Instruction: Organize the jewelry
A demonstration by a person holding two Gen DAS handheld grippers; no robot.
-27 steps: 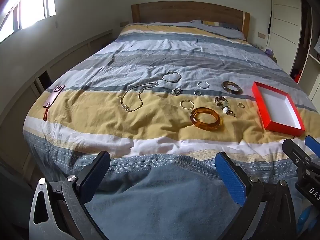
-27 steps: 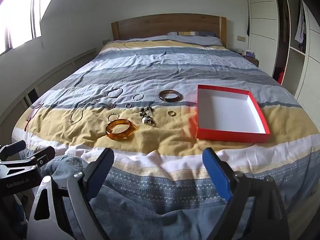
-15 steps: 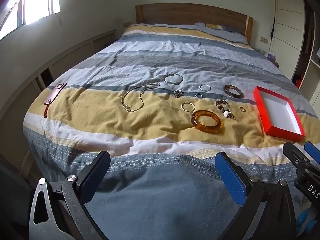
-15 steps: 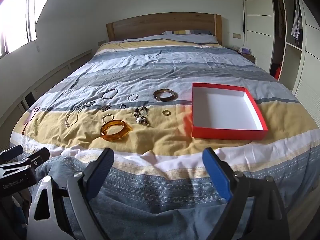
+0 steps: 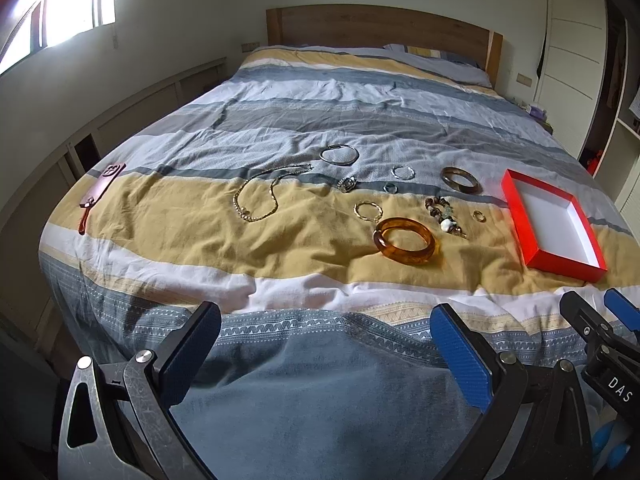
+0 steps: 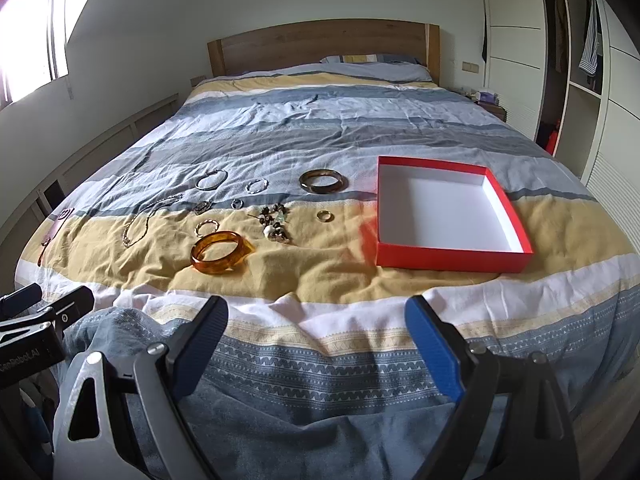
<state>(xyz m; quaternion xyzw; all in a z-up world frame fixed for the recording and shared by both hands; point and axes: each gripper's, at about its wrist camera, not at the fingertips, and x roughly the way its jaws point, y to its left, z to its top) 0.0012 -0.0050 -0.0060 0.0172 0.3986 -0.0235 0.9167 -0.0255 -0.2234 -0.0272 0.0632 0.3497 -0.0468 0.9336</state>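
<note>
Jewelry lies spread on a striped bedspread: an amber bangle point(image 5: 404, 241) point(image 6: 219, 251), a dark brown bangle point(image 5: 461, 180) point(image 6: 322, 181), a gold chain necklace point(image 5: 260, 200) point(image 6: 140, 224), a beaded bracelet point(image 5: 444, 216) point(image 6: 275, 222), a silver bangle point(image 5: 339, 155) point(image 6: 211, 179) and several small rings. An empty red box point(image 5: 552, 226) point(image 6: 448, 216) with a white inside sits to their right. My left gripper point(image 5: 326, 340) and right gripper point(image 6: 316, 332) hover open over the bed's near end, well short of the jewelry, holding nothing.
A red phone case with a strap point(image 5: 100, 192) lies at the bed's left edge. The wooden headboard point(image 6: 320, 44) and pillows are at the far end. White wardrobes point(image 6: 520, 60) stand on the right, a low wall ledge on the left.
Both views have crept slightly closer to the bed and jewelry. Both grippers stay open and empty.
</note>
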